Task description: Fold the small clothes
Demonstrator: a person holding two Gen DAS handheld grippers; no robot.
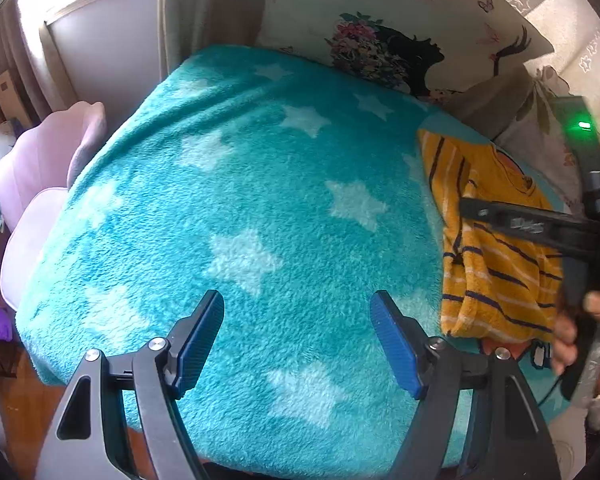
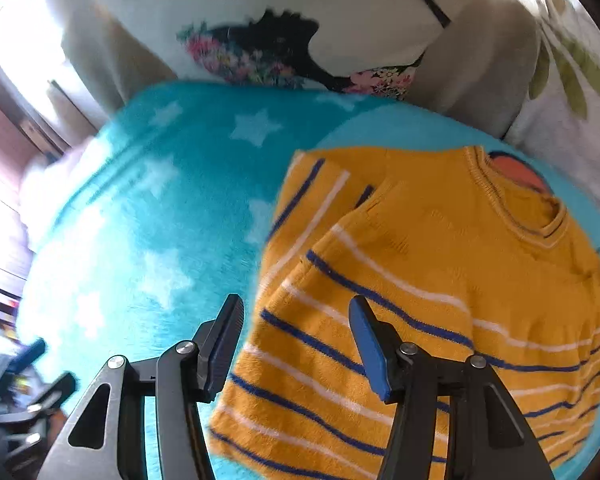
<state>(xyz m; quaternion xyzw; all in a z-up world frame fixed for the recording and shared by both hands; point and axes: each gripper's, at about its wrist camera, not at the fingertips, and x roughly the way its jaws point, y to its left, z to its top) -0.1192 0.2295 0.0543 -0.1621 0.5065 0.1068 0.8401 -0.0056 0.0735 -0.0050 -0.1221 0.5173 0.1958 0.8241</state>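
Bed covered by a teal fleece blanket (image 1: 260, 200) with white stars, printed pillow (image 1: 400, 40) propped at the far end.

Left gripper (image 1: 298, 340): jaws spread wide, nothing between the blue pads, hanging over bare blanket. Right gripper (image 2: 296, 344): jaws parted, pads not pressing anything; the left edge of the mustard sweater (image 2: 420, 280) lies beneath the gap, so released.

Sweater sits on the blanket's right side, toward the pillow. Knit mustard-yellow with navy and white stripes, ribbed round collar, orange showing inside the neck opening. One side looks folded inward over the body, with a striped layer lying on top.

Left wrist view only: the right gripper's black body seen from the side over the sweater, a green light on it, a hand (image 1: 572, 332) gripping the handle at the frame's right edge, a pink chair (image 1: 48, 184) beside the bed, a wooden floor. Right wrist view only: collar and stripe detail, plus the other gripper as a dark blur in the lower left corner.

Right wrist view is motion-blurred. Sweater's lower hem is cut off by the frame, its right edge hidden behind the gripper arm. Clutter at the left edges is unreadable.
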